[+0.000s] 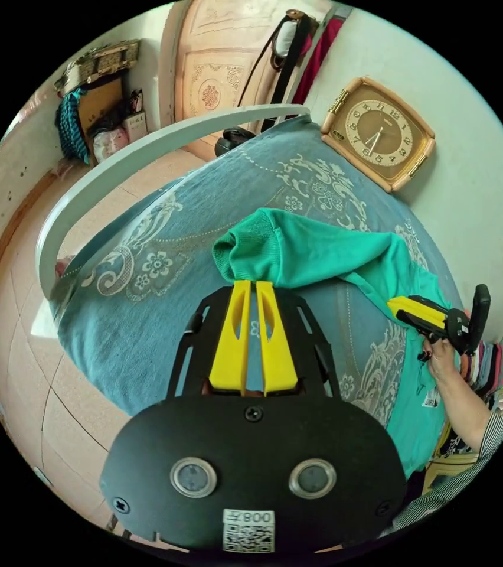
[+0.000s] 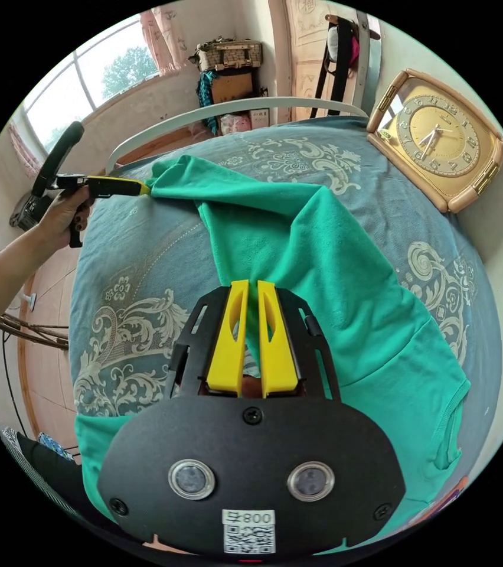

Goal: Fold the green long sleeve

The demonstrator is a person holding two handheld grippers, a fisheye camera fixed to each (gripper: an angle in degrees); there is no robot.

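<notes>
The green long sleeve (image 2: 346, 307) lies on a blue patterned bedspread (image 2: 145, 277), one sleeve (image 2: 222, 183) pulled out across the bed. My left gripper (image 1: 250, 284) is shut on that sleeve's ribbed cuff (image 1: 245, 254); in the right gripper view it appears held in a hand (image 2: 145, 189) at the cuff's end. My right gripper (image 2: 250, 284) is shut on the sleeve's edge near the shoulder; the left gripper view has it (image 1: 394, 307) biting the green cloth (image 1: 346, 254).
A large tan wall clock (image 2: 446, 142) leans against the wall at the bed's far side. A white curved bed rail (image 1: 116, 171) runs along the foot. Beyond it are tiled floor (image 1: 21, 354), a door (image 1: 222, 65) and a shelf with clutter (image 1: 98, 100).
</notes>
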